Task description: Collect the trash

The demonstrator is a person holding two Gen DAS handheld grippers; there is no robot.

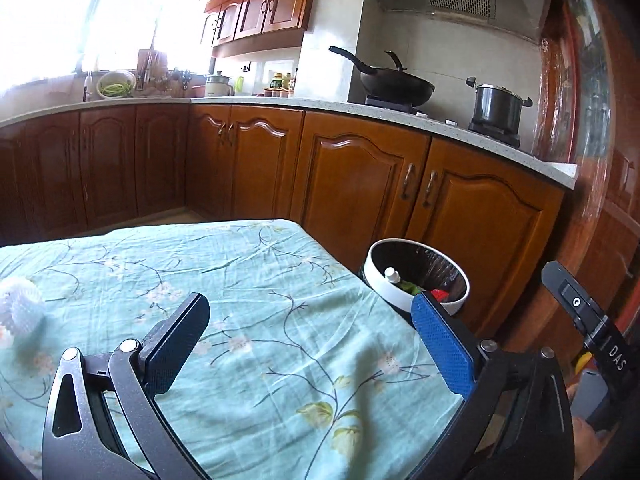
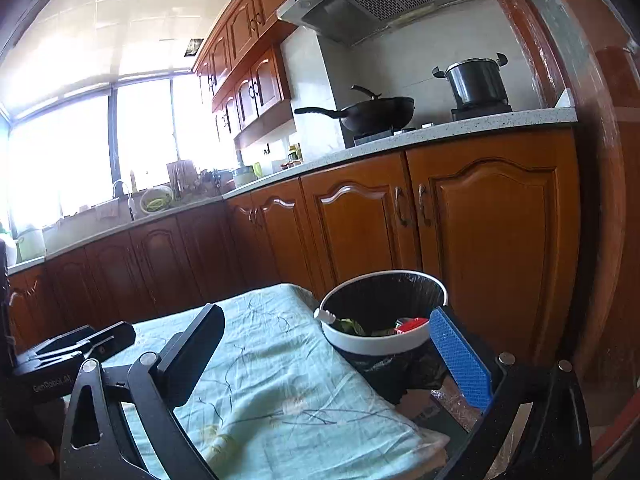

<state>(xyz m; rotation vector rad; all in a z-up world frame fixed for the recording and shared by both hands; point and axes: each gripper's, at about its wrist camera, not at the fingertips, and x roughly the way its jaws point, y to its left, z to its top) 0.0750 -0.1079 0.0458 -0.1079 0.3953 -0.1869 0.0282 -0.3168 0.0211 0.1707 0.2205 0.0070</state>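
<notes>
The trash bin, white-rimmed with a black liner, stood on the floor just beside the right edge of the table, in front of the cabinets. Inside lay already some trash: a white bottle, something green and something red. Both the left gripper and the right gripper had their jaws wide apart with nothing between them. One white spiky ball remained near the left edge of the cloth, so the work seemed nearly done. Only the left wrist view showed this ball; the right wrist view showed the bin more closely.
</notes>
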